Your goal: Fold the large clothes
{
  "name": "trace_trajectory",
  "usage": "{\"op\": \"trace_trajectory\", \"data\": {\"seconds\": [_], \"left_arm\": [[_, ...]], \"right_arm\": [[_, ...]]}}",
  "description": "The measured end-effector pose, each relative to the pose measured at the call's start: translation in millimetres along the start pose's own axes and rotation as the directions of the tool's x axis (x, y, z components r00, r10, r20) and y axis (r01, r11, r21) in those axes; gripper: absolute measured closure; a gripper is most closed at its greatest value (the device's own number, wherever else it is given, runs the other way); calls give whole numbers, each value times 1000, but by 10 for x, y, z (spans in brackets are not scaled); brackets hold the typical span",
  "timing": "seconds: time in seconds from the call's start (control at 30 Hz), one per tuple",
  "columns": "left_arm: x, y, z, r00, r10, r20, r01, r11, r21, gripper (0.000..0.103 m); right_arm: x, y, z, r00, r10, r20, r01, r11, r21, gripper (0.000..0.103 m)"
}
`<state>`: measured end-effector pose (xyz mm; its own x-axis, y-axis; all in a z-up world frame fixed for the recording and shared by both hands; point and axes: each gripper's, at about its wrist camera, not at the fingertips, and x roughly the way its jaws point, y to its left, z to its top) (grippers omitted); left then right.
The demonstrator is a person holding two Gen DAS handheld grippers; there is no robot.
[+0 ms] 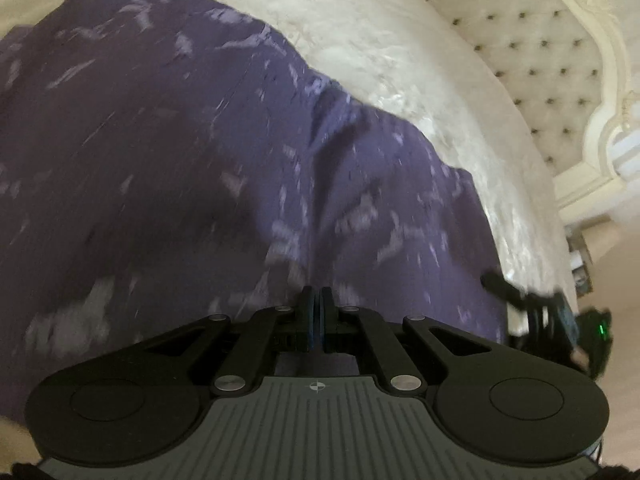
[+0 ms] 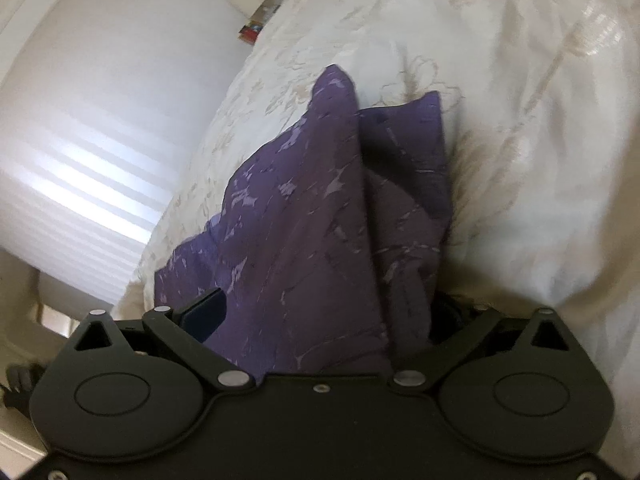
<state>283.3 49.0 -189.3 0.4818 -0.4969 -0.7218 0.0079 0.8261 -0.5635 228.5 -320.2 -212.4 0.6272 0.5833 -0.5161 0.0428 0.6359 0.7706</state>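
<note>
Left wrist view first: the left gripper (image 1: 316,312) has its jaws pressed tight together, the blue pads meeting with no cloth visible between them, so it is closed on nothing I can make out. Right ahead of it the purple garment (image 1: 192,152) with pale streaks spreads wide across the cream bedspread (image 1: 360,40), filling most of the view, though the picture is blurred. Beyond the garment's far edge sits the tufted headboard (image 1: 532,40). At the garment's right edge the right gripper (image 1: 532,304) shows as a dark smeared shape with a green light. Now the right wrist view: the right gripper (image 2: 324,312) stands with its jaws wide apart. The garment (image 2: 304,240) is bunched up in a peak between them, draped over the gripper's front and hiding the right finger; the left finger (image 2: 206,312) pokes out clear of the cloth, not pressing it. The bedspread (image 2: 520,140) lies around the garment, and a white wall (image 2: 100,140) with light stripes rises left of it.
</note>
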Motion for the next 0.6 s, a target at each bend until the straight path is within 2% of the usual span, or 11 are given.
{"op": "trace_trajectory", "data": {"seconds": [0.07, 0.23, 0.3, 0.33, 0.4, 0.5, 0.6], "left_arm": [[-56, 4, -76, 1000, 9, 11, -9, 1000, 8, 100], [-33, -93, -110, 997, 63, 36, -67, 991, 115, 100], [11, -110, -105, 996, 78, 38, -83, 987, 138, 100], [46, -119, -89, 996, 84, 41, -89, 985, 150, 100], [74, -122, -84, 995, 87, 46, -93, 983, 159, 100], [74, -92, -88, 996, 70, 48, -76, 987, 141, 100], [64, -39, -89, 997, 52, 53, -58, 992, 116, 100]], "right_arm": [[-29, -32, 26, 1000, -1, -9, 1, 1000, 30, 9], [-95, -28, 54, 999, -24, -36, 26, 998, 49, 21], [-119, 23, 42, 997, -52, -51, 53, 998, 27, 37], [-134, 49, 38, 997, -58, -57, 59, 998, 17, 40], [-181, 107, 18, 997, -49, -53, 49, 999, 15, 63], [-291, 289, 43, 999, -33, -22, 33, 999, 4, 69], [-380, 624, 98, 1000, 9, -12, -10, 1000, -28, 70]]}}
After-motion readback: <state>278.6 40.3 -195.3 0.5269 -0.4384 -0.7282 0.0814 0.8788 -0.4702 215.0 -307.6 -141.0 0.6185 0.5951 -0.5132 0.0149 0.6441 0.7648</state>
